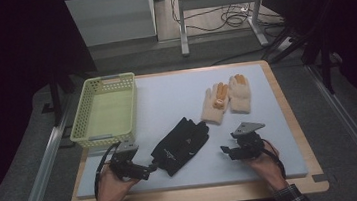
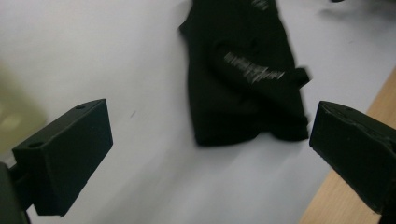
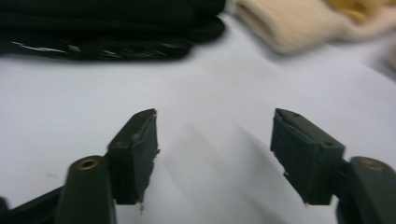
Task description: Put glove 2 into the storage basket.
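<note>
We are at the start: our left gripper (image 1: pixel 149 170), jaws wide apart, nears the black gloves (image 1: pixel 181 144) mid-mat. Our right gripper (image 1: pixel 227 150) hangs apart too. Cream gloves (image 1: pixel 226 99) lie far right; the green basket (image 1: pixel 92 134) holds nothing.
</note>
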Demonstrator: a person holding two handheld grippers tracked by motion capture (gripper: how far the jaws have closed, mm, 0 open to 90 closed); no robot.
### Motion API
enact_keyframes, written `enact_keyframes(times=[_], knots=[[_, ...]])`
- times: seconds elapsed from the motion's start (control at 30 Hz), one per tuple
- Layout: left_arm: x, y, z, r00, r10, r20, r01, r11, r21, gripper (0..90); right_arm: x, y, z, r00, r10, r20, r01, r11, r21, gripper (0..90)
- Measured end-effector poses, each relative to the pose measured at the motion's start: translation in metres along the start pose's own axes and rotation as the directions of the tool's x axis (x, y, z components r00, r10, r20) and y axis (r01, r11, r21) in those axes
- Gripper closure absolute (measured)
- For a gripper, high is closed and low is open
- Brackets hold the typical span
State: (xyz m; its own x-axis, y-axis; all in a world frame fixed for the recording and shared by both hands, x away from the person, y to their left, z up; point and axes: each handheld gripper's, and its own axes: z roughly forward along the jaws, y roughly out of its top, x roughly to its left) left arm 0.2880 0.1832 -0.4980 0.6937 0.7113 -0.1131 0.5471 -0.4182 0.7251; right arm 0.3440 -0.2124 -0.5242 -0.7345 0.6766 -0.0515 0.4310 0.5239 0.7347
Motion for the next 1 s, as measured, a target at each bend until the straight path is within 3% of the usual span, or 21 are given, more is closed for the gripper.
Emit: enact_keyframes(times=[0.17,0.23,0.33,0.4,0.5,0.6,0.63,0.77,0.8,0.9,1.0], knots=[[-0.014,0.023,0.021,0.9987,0.050,0.012,-0.050,0.9986,0.015,0.0,-0.017,-0.011,-0.001,0.9972,0.027,0.070,-0.028,1.000,0.009,22.1],[-0.018,0.029,0.029,0.9978,0.064,0.018,-0.065,0.9976,0.026,0.0,-0.024,-0.013,-0.002,0.9954,0.075,0.060,-0.075,0.997,-0.001,20.7],[-0.024,0.037,0.043,0.9959,0.089,0.017,-0.089,0.9951,0.042,0.0,-0.026,-0.013,-0.001,0.9946,0.070,0.076,-0.071,0.997,0.018,19.6],[-0.024,0.045,0.052,0.9937,0.111,-0.016,-0.110,0.9926,0.052,0.0,-0.026,-0.013,-0.001,0.9946,0.072,0.074,-0.073,0.997,0.017,19.5],[-0.018,0.051,0.067,0.9941,0.106,-0.023,-0.104,0.9915,0.078,0.0,-0.026,-0.013,-0.001,0.9947,0.073,0.072,-0.074,0.997,0.016,19.5],[-0.015,0.052,0.080,0.9959,0.090,-0.012,-0.088,0.9903,0.107,0.0,-0.026,-0.013,-0.001,0.9946,0.075,0.071,-0.076,0.997,0.015,19.5],[-0.016,0.050,0.086,0.9961,0.086,0.019,-0.088,0.9891,0.119,0.0,-0.027,-0.013,-0.001,0.9946,0.075,0.071,-0.076,0.997,0.015,19.5],[-0.025,0.042,0.097,0.9933,0.104,0.050,-0.111,0.9817,0.155,0.0,-0.027,-0.013,-0.001,0.9945,0.076,0.072,-0.077,0.997,0.015,19.7],[-0.027,0.041,0.098,0.9932,0.108,0.045,-0.114,0.9814,0.155,0.0,-0.027,-0.013,-0.001,0.9945,0.076,0.072,-0.078,0.997,0.014,19.8],[-0.036,0.037,0.102,0.9898,0.141,-0.023,-0.134,0.9754,0.175,0.0,-0.027,-0.013,-0.001,0.9945,0.076,0.072,-0.078,0.997,0.014,19.8],[-0.036,0.039,0.103,0.9912,0.129,-0.029,-0.121,0.9740,0.192,0.0,-0.027,-0.014,-0.001,0.9944,0.077,0.072,-0.078,0.997,0.014,19.8]])
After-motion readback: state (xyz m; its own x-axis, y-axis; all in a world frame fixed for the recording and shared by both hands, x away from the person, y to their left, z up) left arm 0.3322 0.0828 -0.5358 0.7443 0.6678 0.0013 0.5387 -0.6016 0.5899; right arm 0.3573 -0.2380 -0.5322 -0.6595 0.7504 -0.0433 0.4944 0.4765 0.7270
